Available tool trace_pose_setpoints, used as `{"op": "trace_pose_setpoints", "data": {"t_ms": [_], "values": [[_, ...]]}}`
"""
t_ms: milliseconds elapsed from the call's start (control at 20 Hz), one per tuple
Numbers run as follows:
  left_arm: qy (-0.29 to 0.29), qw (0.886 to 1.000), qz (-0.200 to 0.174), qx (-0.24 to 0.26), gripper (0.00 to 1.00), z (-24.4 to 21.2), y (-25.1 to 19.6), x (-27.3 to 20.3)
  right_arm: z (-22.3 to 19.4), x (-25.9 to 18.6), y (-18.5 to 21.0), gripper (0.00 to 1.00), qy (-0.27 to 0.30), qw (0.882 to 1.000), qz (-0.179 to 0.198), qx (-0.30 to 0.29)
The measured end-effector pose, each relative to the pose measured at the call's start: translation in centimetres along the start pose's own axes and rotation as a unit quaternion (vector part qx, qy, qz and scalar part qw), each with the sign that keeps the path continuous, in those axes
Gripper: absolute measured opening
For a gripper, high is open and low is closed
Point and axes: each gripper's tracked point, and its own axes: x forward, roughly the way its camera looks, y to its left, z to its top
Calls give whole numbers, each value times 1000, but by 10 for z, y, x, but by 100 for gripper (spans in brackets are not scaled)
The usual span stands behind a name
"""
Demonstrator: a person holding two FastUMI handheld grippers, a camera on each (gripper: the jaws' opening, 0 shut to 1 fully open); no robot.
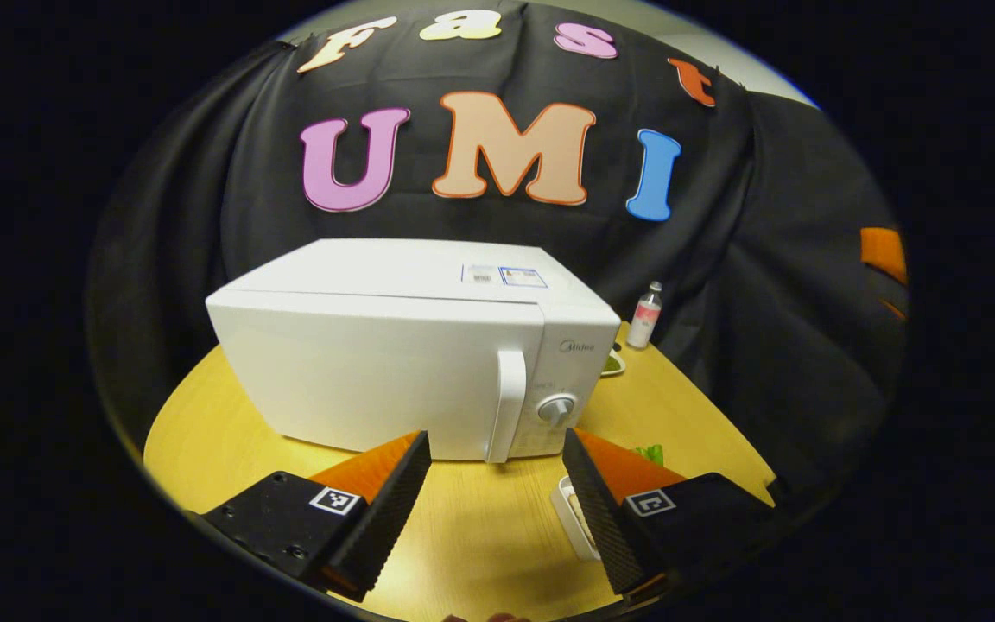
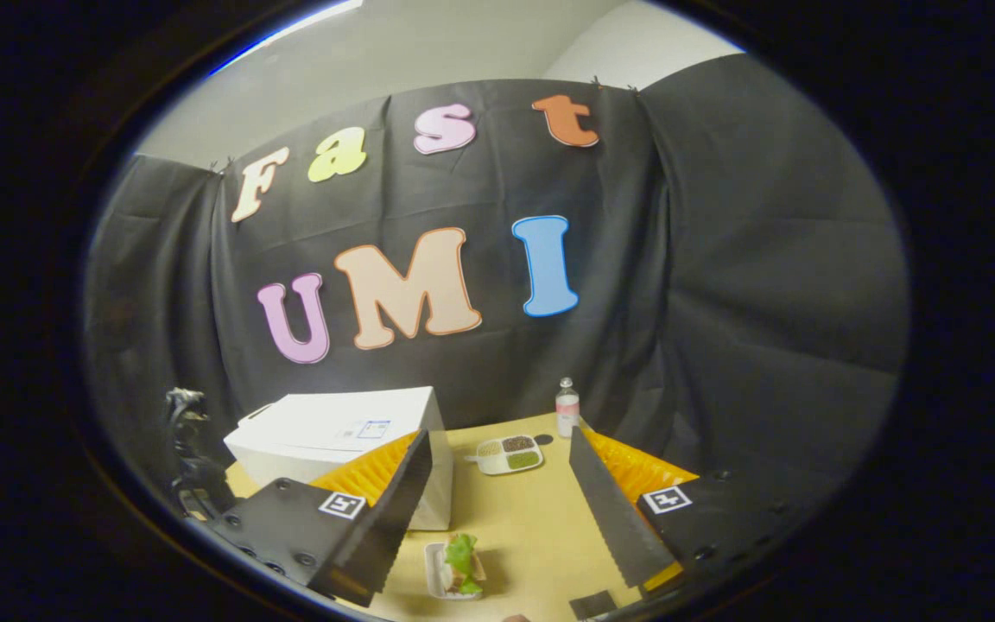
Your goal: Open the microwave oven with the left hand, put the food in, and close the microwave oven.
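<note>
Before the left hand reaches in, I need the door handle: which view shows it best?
The left gripper view: the microwave's handle faces the camera, upright beside the dial. The right gripper view shows the microwave from above, its front hidden.

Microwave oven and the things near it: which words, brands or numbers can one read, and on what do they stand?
"Midea": on the microwave oven front, above the dial.
The sticker on its top: too small to read.
The bottle label: too blurred to read.

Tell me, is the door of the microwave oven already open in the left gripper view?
No, the microwave oven door is flush with its front, and its handle is untouched.
</note>
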Motion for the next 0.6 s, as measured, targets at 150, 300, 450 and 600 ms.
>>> {"op": "trace_pose_setpoints", "data": {"t_ms": [150, 300, 450, 600], "values": [[28, 1000, -8, -11, 96, -16, -2, 26, -7, 4, -5, 94, 13, 1000, -6, -1], [45, 999, -7, -9, 95, -24, -2, 48, -6, 5, -9, 94, 19, 1000, -11, -1], [55, 998, -9, -4, 95, -26, -6, 69, -9, 8, -15, 94, 22, 1000, -19, -4], [70, 997, -12, 8, 87, -33, -10, 84, -13, 9, -18, 94, 27, 999, -26, -4]]}}
